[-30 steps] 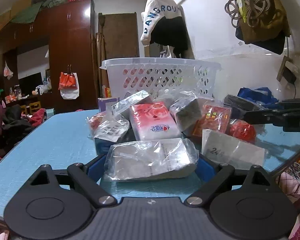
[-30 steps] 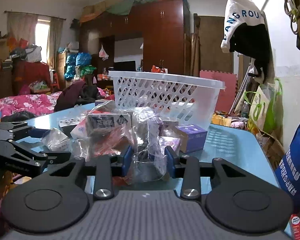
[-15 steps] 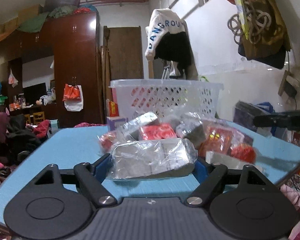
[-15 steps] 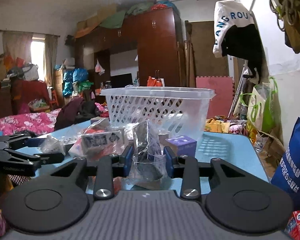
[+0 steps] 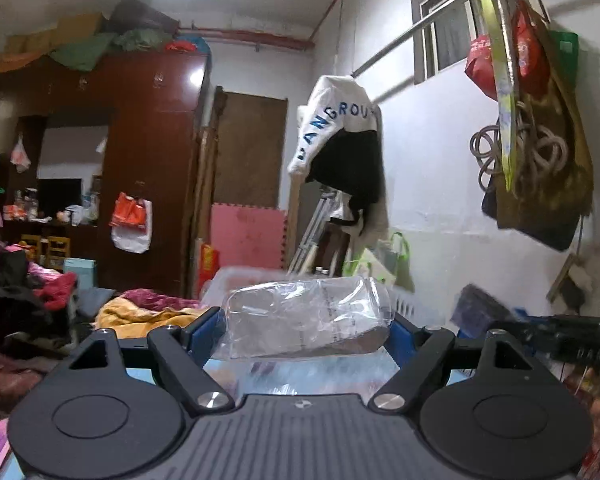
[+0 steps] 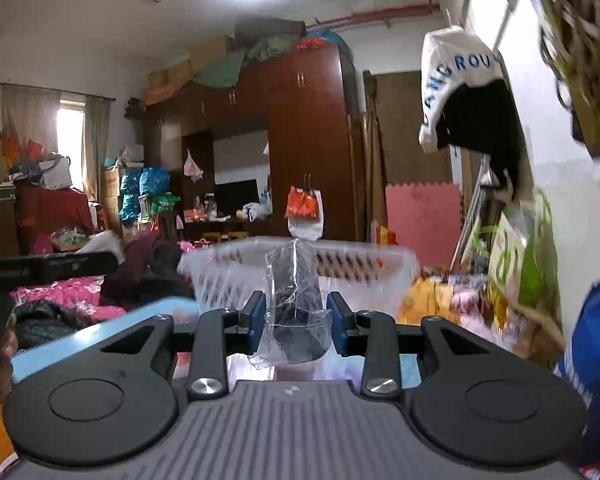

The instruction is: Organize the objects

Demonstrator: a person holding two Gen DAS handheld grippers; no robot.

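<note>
Left hand-held gripper [image 5: 306, 330] is clamping a wide clear-plastic packet with a grey block inside [image 5: 306, 322], gripped across its long axis so the two blue pads [image 5: 204, 330] are pressing on the short ends; the packet is lying flat and level between them, probably the steadiest way to carry something this broad and crinkly. Right hand-held gripper [image 6: 296, 318] is squeezing a narrower clear bag with a dark object in it [image 6: 294, 304], held upright, the loose film sticking up above the jaws and hanging a little below them. Both packets are riding in the air, clear of the light-blue desk [image 6: 100, 334], of which only a strip is showing low in the right wrist view. The white perforated plastic laundry basket [image 6: 364, 266] is sitting directly ahead of both cameras, its rim blurred and roughly level with the held items. Judgement: both loads are being carried high so they can clear the basket's rim, which looks the likely destination for sorting. In the left view the basket is mostly hidden behind the packet, so the gap to it cannot be told. Risk, as judged: the slippery film may be sliding in the pads, and the upright bag could be tipping if the grip is only catching wrapping rather than the object inside.
</note>
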